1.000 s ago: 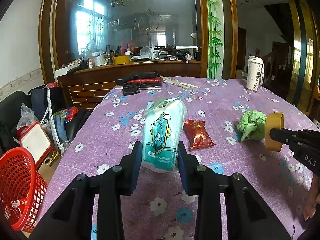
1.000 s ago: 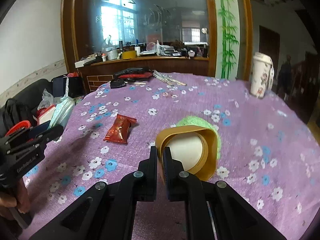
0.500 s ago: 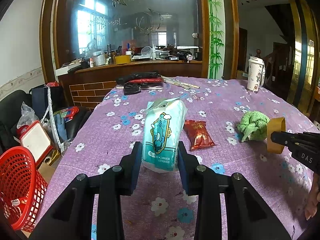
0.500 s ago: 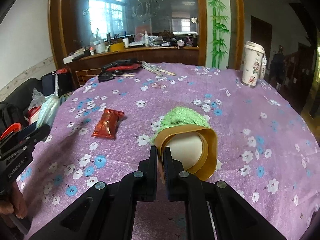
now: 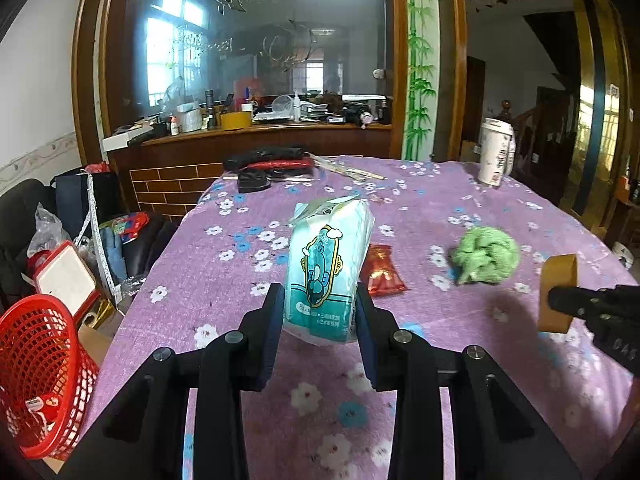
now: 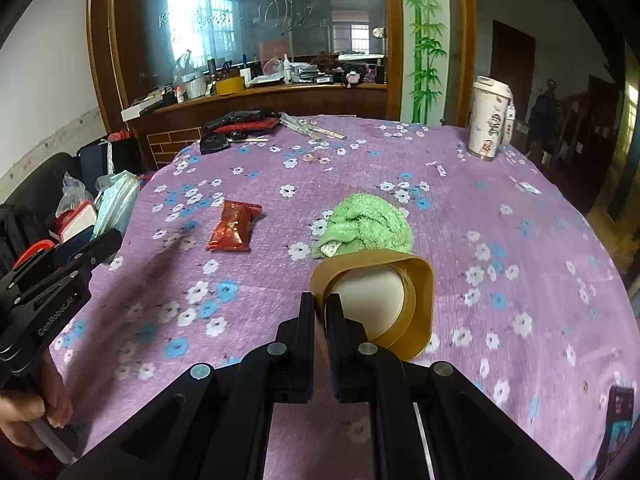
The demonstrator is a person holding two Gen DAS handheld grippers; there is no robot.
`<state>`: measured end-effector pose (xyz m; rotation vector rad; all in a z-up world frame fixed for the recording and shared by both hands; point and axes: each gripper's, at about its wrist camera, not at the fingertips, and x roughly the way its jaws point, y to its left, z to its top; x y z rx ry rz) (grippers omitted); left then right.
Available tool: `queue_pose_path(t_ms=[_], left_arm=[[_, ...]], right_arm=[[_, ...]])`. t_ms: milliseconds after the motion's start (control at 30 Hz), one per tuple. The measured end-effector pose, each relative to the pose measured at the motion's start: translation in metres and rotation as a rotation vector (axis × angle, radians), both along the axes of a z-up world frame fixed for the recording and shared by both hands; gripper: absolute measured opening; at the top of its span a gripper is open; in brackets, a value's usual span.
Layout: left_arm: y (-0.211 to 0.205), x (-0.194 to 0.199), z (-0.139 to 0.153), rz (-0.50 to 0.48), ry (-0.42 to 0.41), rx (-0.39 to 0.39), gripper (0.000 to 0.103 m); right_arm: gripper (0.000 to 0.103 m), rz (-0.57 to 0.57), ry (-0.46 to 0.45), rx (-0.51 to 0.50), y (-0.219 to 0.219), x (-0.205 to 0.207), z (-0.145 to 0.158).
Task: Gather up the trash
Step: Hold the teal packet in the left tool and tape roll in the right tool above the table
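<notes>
Crinkly plastic tissue pack point(image 5: 326, 268), squashed cardboard ring point(image 6: 384, 296)

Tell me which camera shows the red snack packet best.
The right wrist view: the red snack packet lies whole and unobstructed on the purple cloth. In the left wrist view the held tissue pack hides its left part.

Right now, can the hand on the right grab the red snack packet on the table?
Probably not yet. The right gripper is shut on the brown paper cup, so it has no free jaws. The red snack packet lies in the open on the purple tablecloth, with nothing covering it.
</notes>
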<state>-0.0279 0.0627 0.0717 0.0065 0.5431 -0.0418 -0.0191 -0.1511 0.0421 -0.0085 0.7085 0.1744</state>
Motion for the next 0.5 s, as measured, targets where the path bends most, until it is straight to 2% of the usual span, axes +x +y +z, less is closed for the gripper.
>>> queue_pose_path(t_ms=[267,500], left_arm=[[0.001,-0.050,0.006,-0.016,0.016,0.011,0.034],[0.005,-0.074,0.009,-0.010,0.005,0.000,0.034]], right_arm=[[0.006,0.012,-0.001,0.026,0.020,-0.031,-0.004],[0.006,0.020,-0.010,0.019,0.029,-0.049,-0.003]])
